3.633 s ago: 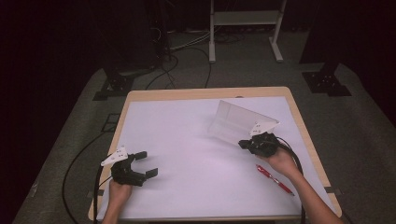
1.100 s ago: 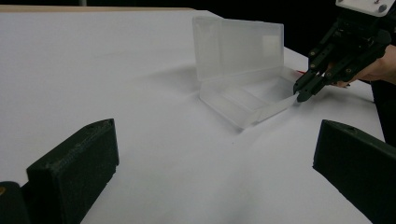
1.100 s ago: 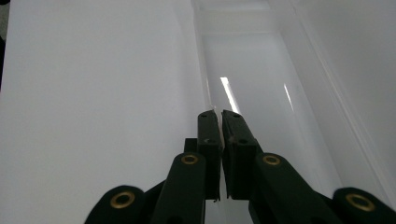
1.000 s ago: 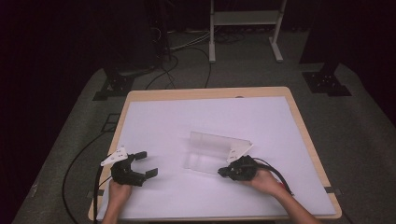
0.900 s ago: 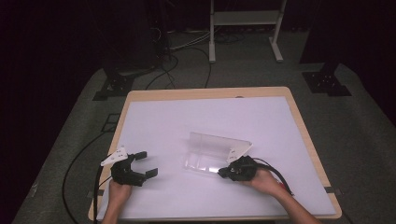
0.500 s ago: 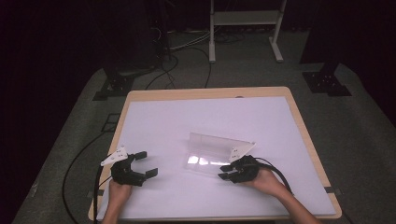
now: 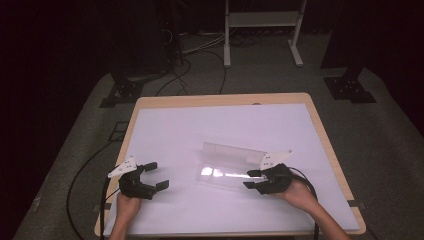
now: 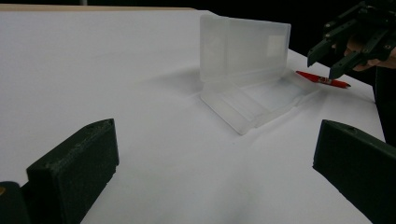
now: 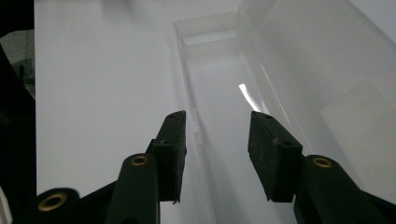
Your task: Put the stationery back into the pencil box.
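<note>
A clear plastic pencil case (image 7: 235,165) is seen lying open near the middle of the bench (image 7: 165,130); the right claw (image 7: 257,179), its jaws just opened, is held empty at the tray's end; the left claw (image 7: 151,176) is held agape, well apart; the case is judged light, stiff and slippery, best gripped by a wall edge.

frosted clear box (image 7: 231,165), red pen (image 8: 322,79), seemingly white table cover (image 7: 175,130).

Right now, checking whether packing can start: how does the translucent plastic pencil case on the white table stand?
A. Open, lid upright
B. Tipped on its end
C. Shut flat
A: the translucent plastic pencil case lies open, its lid standing upright behind the empty tray.
</note>
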`<state>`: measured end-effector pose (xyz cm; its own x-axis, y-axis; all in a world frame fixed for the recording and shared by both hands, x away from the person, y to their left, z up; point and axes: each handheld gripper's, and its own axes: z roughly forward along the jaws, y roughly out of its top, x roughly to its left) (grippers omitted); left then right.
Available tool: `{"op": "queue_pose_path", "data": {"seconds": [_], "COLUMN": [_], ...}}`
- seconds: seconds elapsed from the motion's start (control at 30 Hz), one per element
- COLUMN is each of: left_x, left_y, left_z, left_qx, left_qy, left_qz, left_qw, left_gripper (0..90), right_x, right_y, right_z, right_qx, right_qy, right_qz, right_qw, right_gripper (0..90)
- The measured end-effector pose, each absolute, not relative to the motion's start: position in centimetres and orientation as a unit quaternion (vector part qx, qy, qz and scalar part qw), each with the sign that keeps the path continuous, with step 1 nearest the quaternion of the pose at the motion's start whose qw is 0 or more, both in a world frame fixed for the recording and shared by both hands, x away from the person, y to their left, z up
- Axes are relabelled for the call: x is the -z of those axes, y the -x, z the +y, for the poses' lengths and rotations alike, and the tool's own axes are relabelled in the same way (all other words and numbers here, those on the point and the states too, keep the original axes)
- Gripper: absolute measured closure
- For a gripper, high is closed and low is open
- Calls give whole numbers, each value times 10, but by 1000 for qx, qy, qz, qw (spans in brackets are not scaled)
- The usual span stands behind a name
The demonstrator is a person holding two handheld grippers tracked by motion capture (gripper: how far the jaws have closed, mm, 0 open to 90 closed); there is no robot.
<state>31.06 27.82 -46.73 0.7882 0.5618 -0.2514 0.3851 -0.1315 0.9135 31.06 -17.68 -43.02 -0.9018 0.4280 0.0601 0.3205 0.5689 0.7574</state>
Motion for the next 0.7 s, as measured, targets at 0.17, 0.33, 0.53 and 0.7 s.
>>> {"op": "queue_pose_path", "data": {"seconds": [0.17,0.33,0.53,0.7], "left_x": [467,467,467,467], "left_y": [-311,-311,-311,-311], "left_z": [278,278,278,278], "left_qx": [-76,-77,-77,-77], "left_qy": [-748,-748,-748,-748], "left_qz": [317,317,317,317], "left_qw": [578,578,577,577], "left_gripper": [0,0,0,0], "right_x": [431,432,433,432], "right_y": [-305,-300,-295,-291], "right_z": [-191,-206,-220,-232], "right_qx": [-419,-424,-424,-428], "right_qy": [-224,-238,-252,-267], "right_qz": [877,870,866,858], "right_qw": [69,75,84,94], "right_gripper": [559,556,543,541]}}
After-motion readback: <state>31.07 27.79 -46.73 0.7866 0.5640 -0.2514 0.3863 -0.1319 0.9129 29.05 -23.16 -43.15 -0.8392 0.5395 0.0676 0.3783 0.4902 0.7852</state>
